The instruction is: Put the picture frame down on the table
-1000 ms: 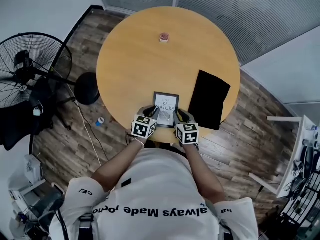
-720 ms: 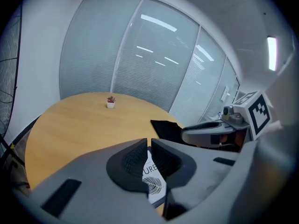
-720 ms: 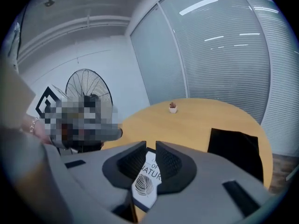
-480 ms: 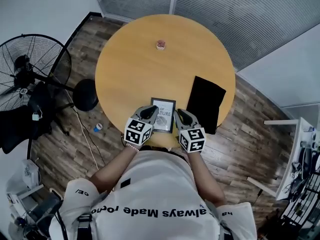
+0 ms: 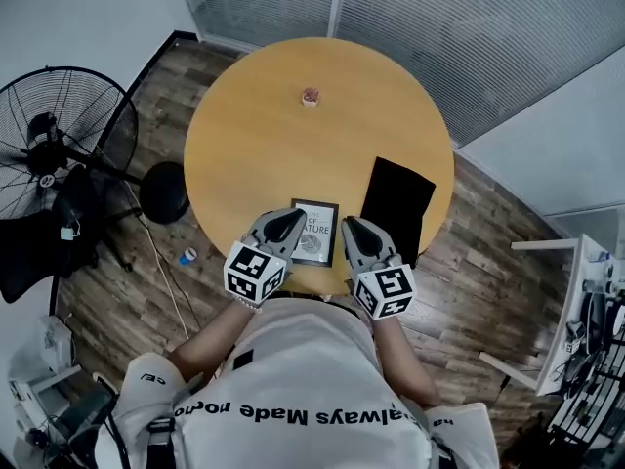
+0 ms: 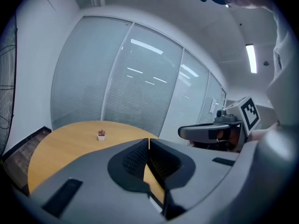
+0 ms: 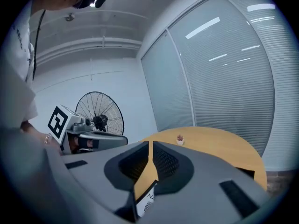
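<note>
The small black-edged picture frame with a white printed card [image 5: 317,234] lies flat on the round light-wood table [image 5: 254,154], near the edge closest to the person; the left gripper [image 5: 289,220] and the right gripper [image 5: 349,229] hang over its two sides; each one's jaws have just been closing and now meet tip to tip with nothing between them; a flat black rectangular pad [image 5: 397,203] lies just beside the frame

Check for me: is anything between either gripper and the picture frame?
Nothing visible is. The picture frame lies flat on the table at the edge nearest the person. The left gripper and right gripper, both shut and empty, hang over its two sides. The black mat lies to its right, apart.
</note>
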